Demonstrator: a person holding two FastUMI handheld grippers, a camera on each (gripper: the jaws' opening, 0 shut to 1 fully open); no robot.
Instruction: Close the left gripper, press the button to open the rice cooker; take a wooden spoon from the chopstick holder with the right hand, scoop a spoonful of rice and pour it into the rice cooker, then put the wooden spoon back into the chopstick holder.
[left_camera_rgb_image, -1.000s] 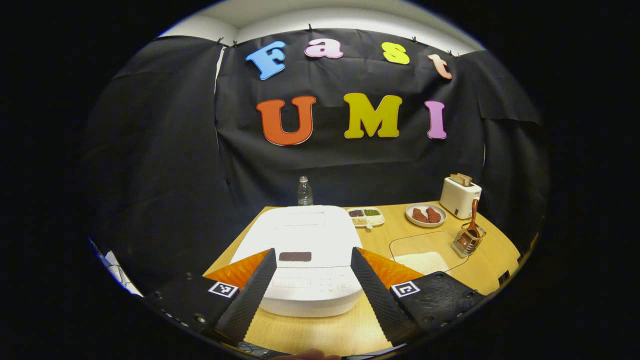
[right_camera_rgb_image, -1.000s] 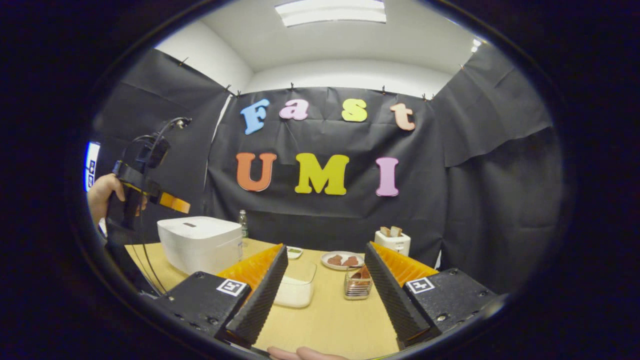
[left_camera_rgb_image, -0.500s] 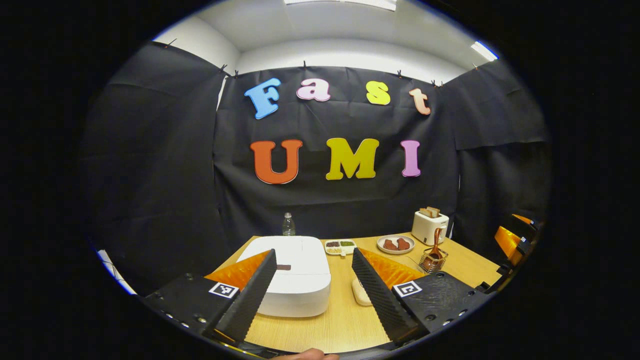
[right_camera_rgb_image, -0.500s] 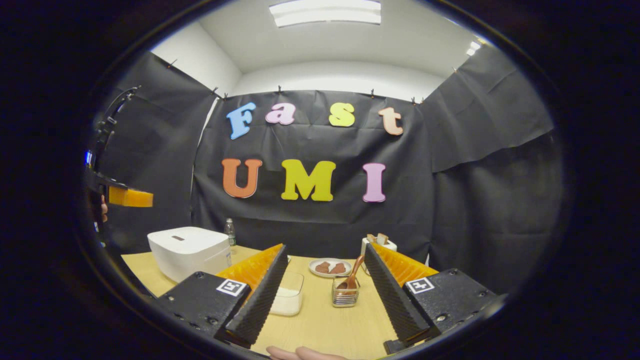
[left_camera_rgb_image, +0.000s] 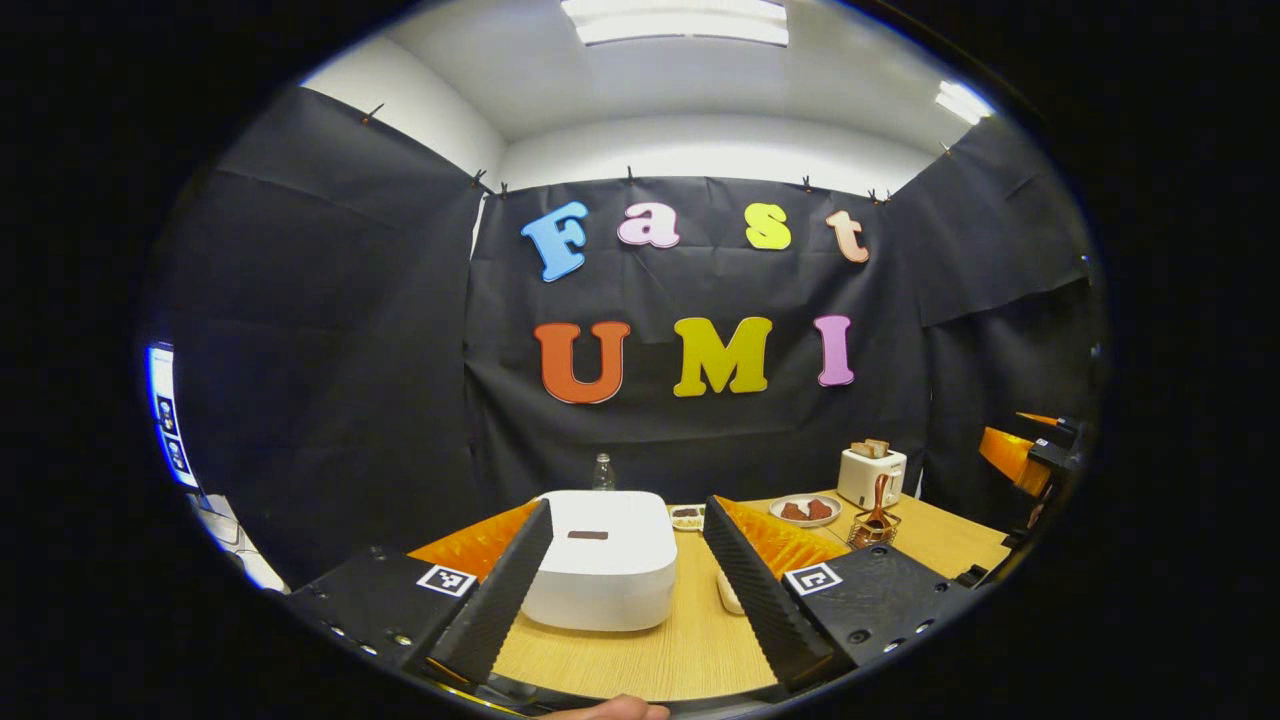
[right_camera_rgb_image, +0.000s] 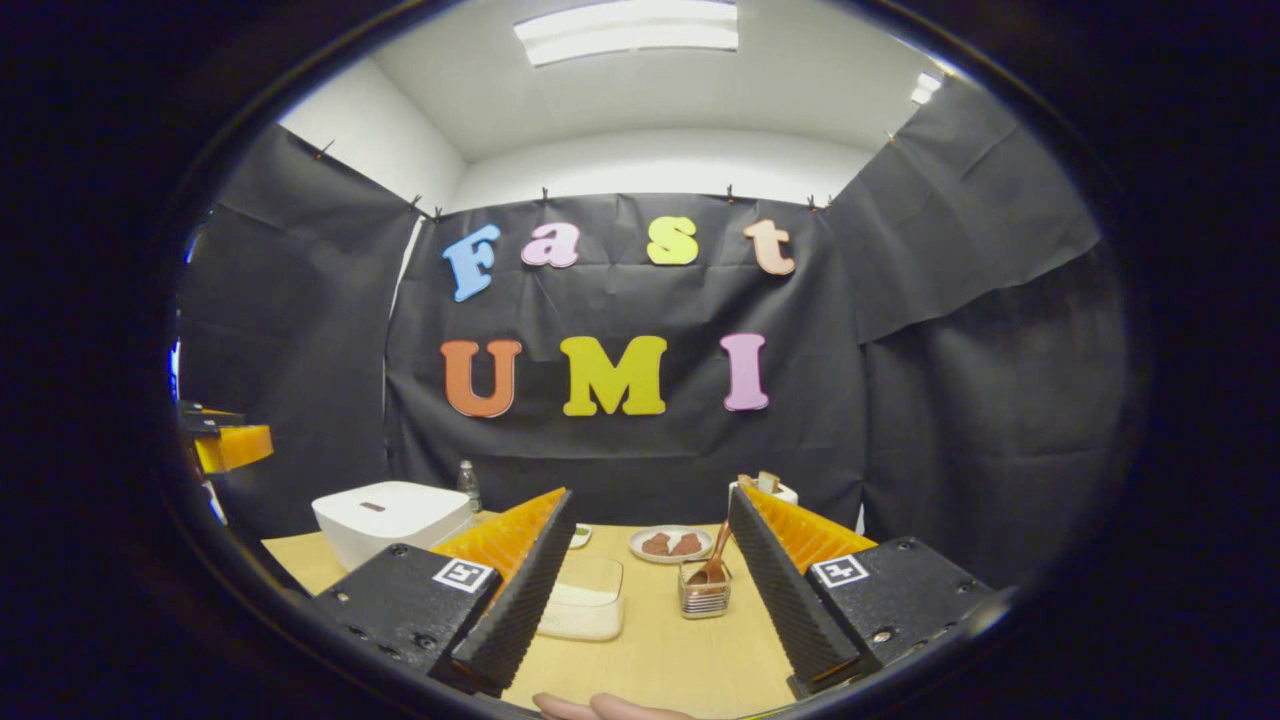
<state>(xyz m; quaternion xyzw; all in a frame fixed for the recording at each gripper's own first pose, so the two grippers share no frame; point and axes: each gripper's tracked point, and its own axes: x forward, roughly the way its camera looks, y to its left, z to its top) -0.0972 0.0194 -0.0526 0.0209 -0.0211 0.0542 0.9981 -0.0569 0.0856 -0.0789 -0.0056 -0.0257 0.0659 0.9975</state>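
We hold the left gripper (left_camera_rgb_image: 625, 570) with jaws wide, short of the closed white boxy rice cooker (left_camera_rgb_image: 600, 555); the right gripper (right_camera_rgb_image: 650, 585), jaws wide, faces the wooden spoon (right_camera_rgb_image: 714, 562).

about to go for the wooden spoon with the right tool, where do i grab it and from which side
Grip the wooden spoon by its handle, the part that rises out of the chopstick holder and leans up to the right. Its bowl sits down inside the wire holder, out of reach. Come in from above and in front with the right tool, fingers either side of the handle; it is already open.
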